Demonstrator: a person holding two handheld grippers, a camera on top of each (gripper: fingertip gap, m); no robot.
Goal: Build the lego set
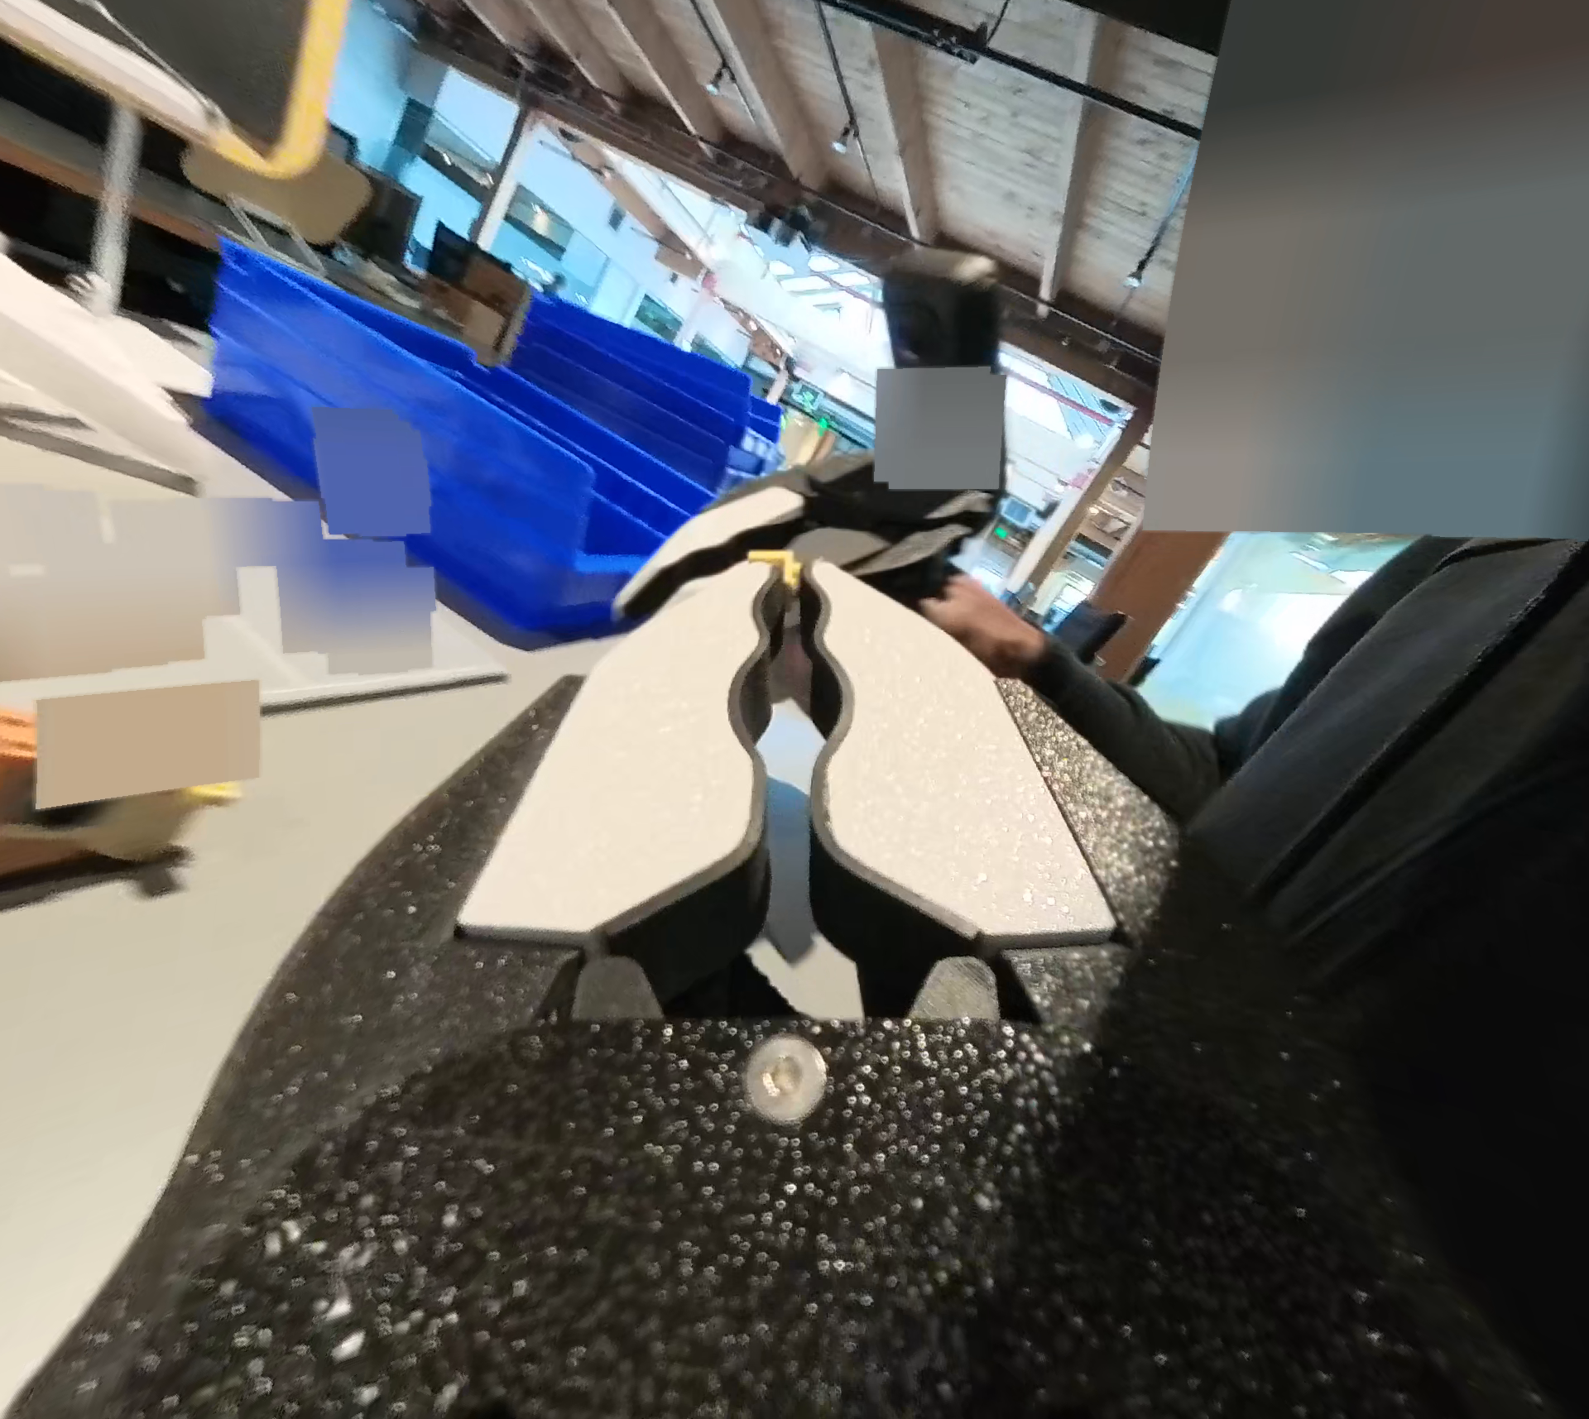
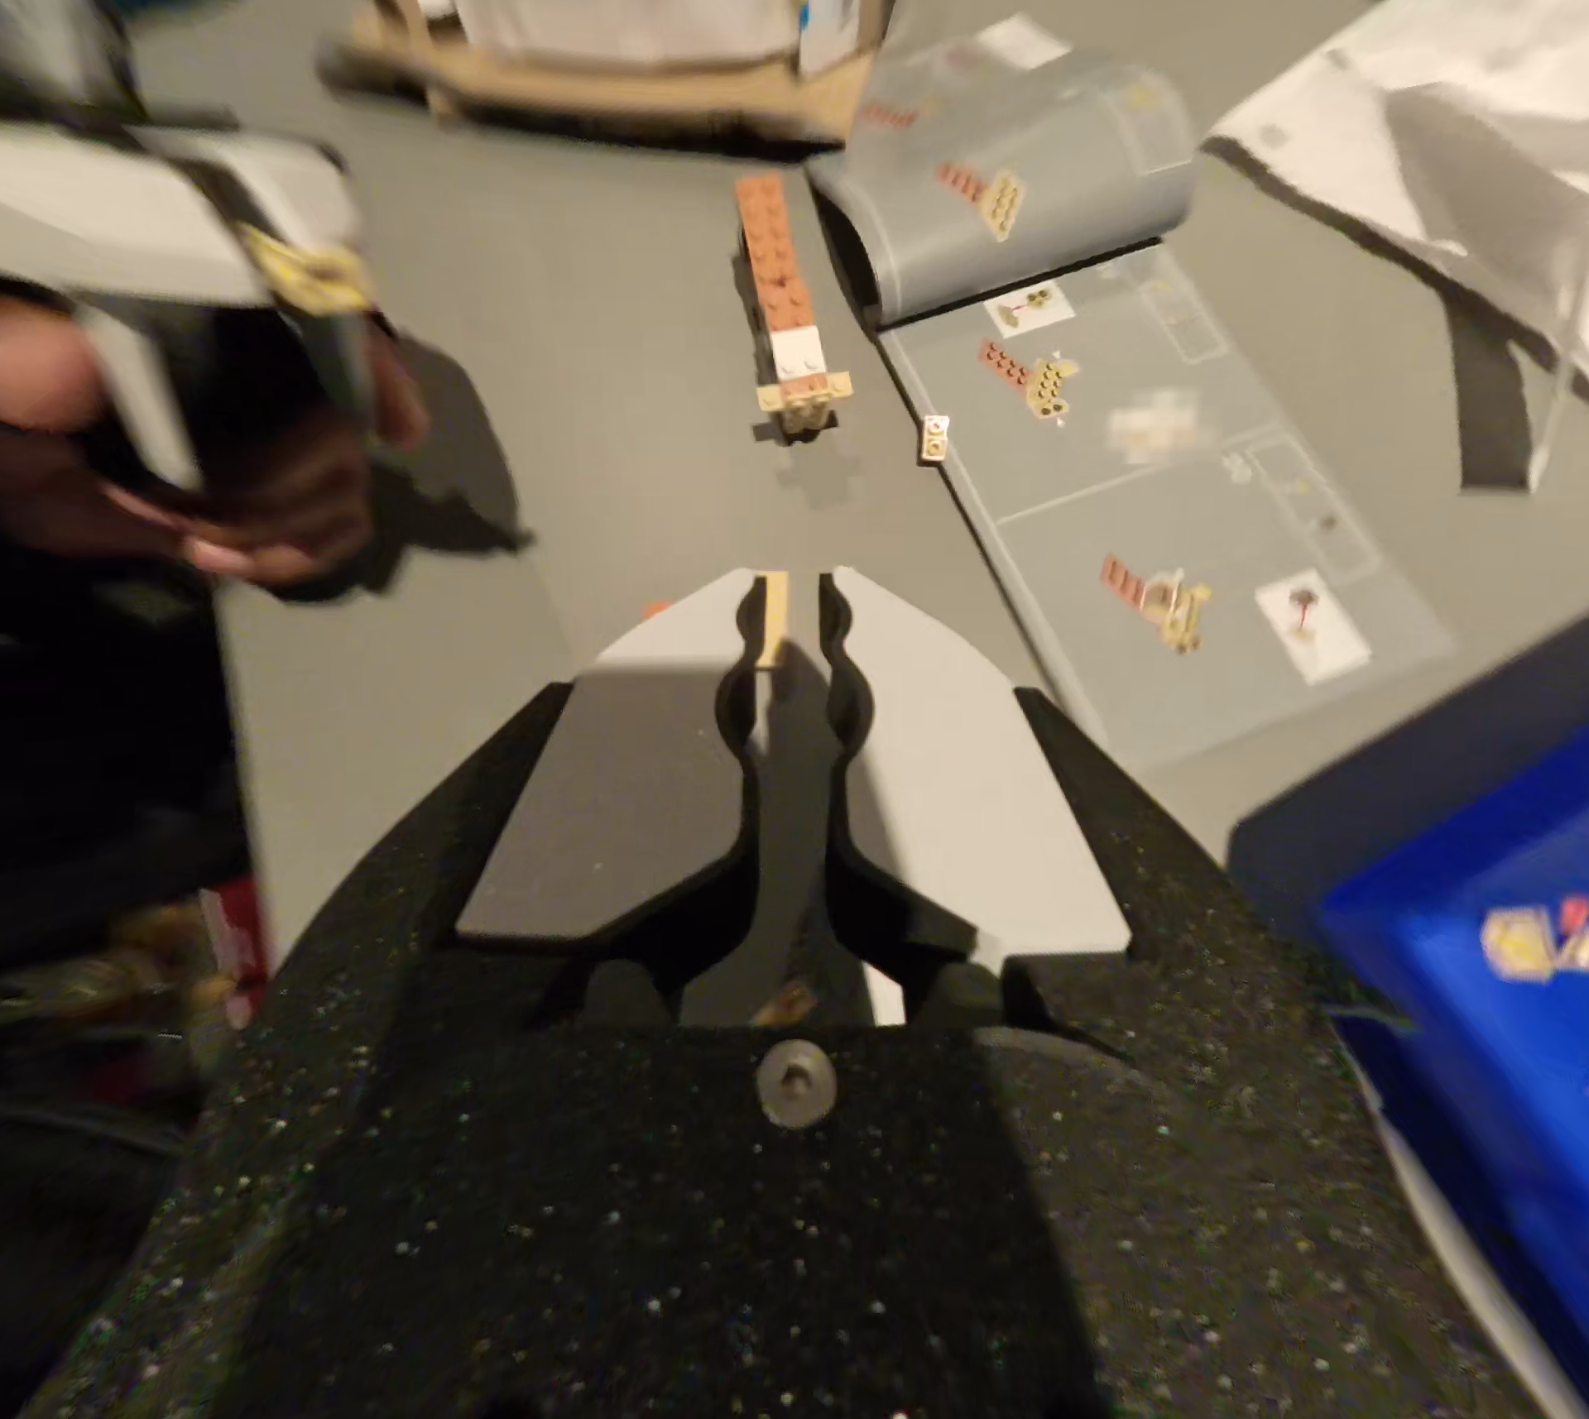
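Build looks early-to-mid stage, judging by the little that is assembled. Grey table (image 2: 550,277) holds one partial lego model (image 2: 781,299): a brown plate strip with a white block and tan bits at its near end, at 12 o'clock from the right gripper (image 2: 801,587). Most of the set seems left to do.

Containers, biggest first: stack of blue bins (image 1: 481,415) at 10 o'clock in the left wrist view, contents not visible. Cardboard box (image 2: 602,45) at 12 o'clock in the right view holds a white bag. Blue tray (image 2: 1462,905) at 4 o'clock, contents too blurred to tell.

Open instruction booklet (image 2: 1144,484) at 1–2 o'clock, a loose tan piece (image 2: 935,439) on its near edge.

Right gripper: jaws slightly apart, a thin tan plate (image 2: 776,617) lies against the left finger; true grip unclear. Left gripper (image 1: 787,578) closed on a small yellow piece (image 1: 774,561), lifted off the table.
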